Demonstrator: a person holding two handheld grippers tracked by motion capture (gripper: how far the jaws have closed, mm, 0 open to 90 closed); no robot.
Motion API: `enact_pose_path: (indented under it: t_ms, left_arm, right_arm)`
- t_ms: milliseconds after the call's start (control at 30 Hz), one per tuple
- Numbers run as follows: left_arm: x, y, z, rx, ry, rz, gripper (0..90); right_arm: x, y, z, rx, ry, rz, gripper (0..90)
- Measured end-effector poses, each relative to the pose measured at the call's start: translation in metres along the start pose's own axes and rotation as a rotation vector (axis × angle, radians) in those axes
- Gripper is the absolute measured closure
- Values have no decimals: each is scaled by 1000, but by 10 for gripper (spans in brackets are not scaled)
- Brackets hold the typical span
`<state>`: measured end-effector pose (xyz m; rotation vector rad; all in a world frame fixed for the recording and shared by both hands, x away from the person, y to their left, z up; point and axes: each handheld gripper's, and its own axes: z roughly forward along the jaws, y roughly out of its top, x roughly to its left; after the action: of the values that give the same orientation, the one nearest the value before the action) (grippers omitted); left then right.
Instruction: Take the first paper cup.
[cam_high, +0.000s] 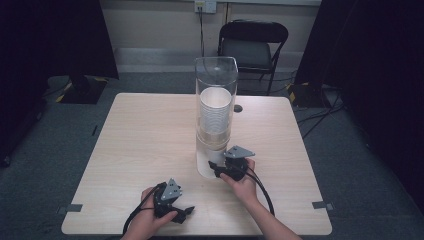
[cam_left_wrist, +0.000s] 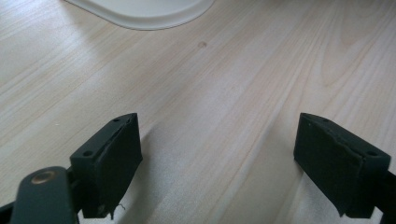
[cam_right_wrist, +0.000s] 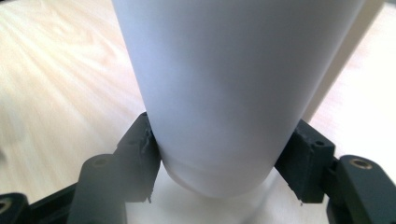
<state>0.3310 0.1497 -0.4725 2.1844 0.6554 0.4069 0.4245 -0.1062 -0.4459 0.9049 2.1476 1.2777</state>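
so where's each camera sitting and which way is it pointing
High view: above the person's edge of the table, looking forward and down at the cup dispenser; both forearms, the left claw and the right claw show.
Left gripper view: rides the left claw, facing along the tabletop toward the dispenser's white base; its jaws stand apart.
Right gripper view: rides the right claw, facing the white cup, its jaws at either side.
Shared: the high and right views both show the claw at the cup.

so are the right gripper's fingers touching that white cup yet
Touching. The right gripper view shows both fingers pressed against the sides of the white cup near its bottom, with no gap on either side.
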Motion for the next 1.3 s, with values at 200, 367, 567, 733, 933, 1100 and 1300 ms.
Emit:
enact_pose_path:
  t_ms: [200,367,567,733,933,1100,1300]
  left_arm:
    - [0,0,0,0,-2,3,144]
    - [0,0,0,1,-2,3,144]
    - [0,0,0,-5,-3,2,144]
    - [0,0,0,-4,-2,2,144]
    - [1,2,-3,2,-11,-24,183]
    - [2,15,-9,-68,-14,-56,244]
    - [8,41,-34,-143,-39,-108,305]
  right_arm:
    - [-15,-4,-11,75,17,-19,363]
    - [-24,-15,-22,99,10,-41,362]
    - [-22,-15,-40,83,7,-95,360]
    - [-13,-20,-49,41,32,-113,358]
    - [-6,-25,-52,36,79,-140,356]
    - [2,-28,-49,32,116,-177,355]
    - [12,-27,-45,31,143,-230,354]
